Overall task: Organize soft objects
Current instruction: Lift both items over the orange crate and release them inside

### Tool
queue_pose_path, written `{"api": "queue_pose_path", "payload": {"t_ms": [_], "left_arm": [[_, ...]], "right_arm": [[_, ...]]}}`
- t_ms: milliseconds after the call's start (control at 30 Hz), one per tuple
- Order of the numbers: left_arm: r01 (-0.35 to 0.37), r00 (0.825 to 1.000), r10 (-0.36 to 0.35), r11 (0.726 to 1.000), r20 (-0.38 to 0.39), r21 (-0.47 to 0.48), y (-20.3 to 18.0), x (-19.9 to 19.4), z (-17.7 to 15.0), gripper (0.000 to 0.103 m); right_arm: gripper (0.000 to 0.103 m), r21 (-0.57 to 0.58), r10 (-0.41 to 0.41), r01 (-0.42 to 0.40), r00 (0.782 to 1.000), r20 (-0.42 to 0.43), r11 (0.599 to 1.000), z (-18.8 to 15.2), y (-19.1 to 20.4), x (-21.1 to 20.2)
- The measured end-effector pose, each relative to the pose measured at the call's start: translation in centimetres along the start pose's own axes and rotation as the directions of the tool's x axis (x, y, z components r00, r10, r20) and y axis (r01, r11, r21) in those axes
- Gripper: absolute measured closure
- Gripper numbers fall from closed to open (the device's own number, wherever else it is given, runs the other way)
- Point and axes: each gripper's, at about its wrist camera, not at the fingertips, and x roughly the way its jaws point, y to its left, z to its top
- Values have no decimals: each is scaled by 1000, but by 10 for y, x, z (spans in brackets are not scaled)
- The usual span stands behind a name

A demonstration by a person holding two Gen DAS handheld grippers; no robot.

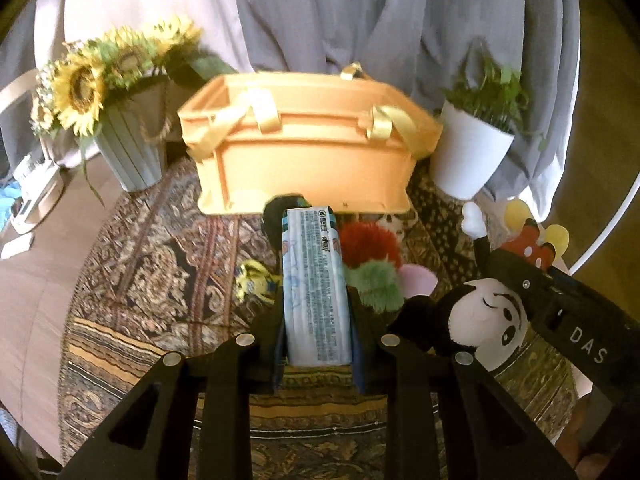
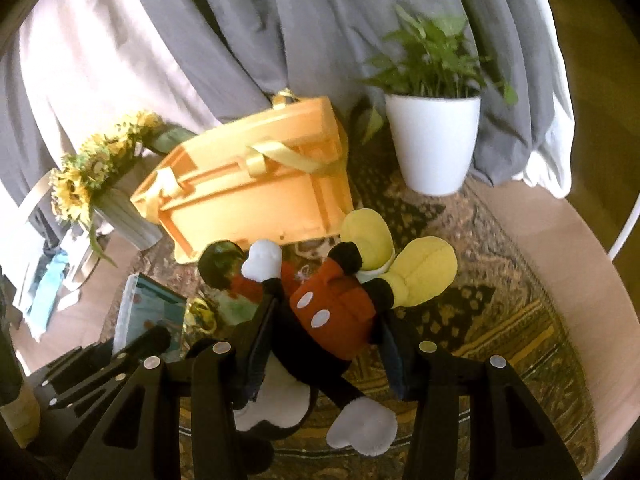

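Note:
My left gripper [image 1: 316, 280] is shut on a pale blue soft pack with printed text [image 1: 314, 284] and holds it above the patterned rug, in front of the orange basket [image 1: 300, 156]. My right gripper [image 2: 320, 312] is shut on a Mickey Mouse plush [image 2: 328, 312] with red shorts and yellow shoes, held up near the basket [image 2: 248, 200]. In the left wrist view the plush's head [image 1: 484, 320] hangs beside the right gripper's body. A red and green fuzzy toy [image 1: 372, 264] and a small yellow toy [image 1: 254, 280] lie on the rug below the pack. The pack also shows in the right wrist view [image 2: 150, 316].
A sunflower bouquet in a grey pot [image 1: 124, 136] stands left of the basket. A white pot with a green plant [image 1: 472, 152] stands to its right. Grey and white curtains hang behind. The patterned rug [image 1: 140, 260] lies on a wooden floor.

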Motion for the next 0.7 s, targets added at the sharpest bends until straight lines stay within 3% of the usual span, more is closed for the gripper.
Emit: {"api": "queue_pose_path", "payload": {"t_ms": [700], "left_arm": [[-25, 979, 24, 1000, 201, 4, 29, -57, 41, 77]], "right_arm": [[54, -104, 39, -20, 982, 183, 994, 39, 49, -37]]}}
